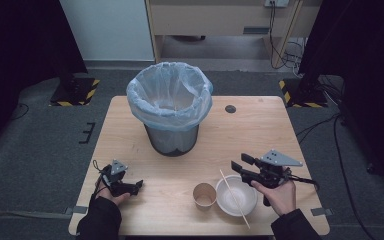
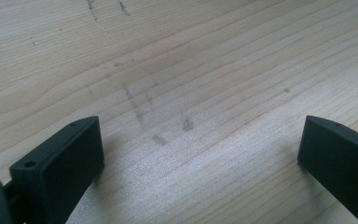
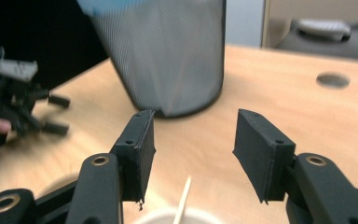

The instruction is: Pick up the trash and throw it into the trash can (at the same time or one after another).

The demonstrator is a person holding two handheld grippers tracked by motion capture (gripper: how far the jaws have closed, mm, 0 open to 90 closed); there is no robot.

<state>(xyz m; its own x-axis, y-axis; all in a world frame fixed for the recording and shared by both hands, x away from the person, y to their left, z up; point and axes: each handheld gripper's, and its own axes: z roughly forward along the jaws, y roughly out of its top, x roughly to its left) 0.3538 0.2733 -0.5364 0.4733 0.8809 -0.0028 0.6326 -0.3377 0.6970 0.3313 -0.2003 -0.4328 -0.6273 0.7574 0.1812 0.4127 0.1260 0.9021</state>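
Clearly, one wooden desk (image 1: 145, 125) carries everything. One mesh bin (image 1: 171, 135) with a pale blue liner stands at its middle, the landmark here. Nearer the person than the bin lie one white bowl (image 1: 228, 201) with one wooden stick (image 1: 234, 197) slanted across it, and just left of it one paper cup (image 1: 204, 195). The right gripper (image 1: 240, 167) hovers above the bowl, jaws apart, holding nothing. The left gripper (image 1: 139, 185), left of the cup, rests with jaws wide apart over bare wood.

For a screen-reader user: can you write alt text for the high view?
A white bowl with a stick across it and a paper cup sit on a wooden table before a lined wastebasket, flanked by an open right hand-held gripper and left hand-held gripper.
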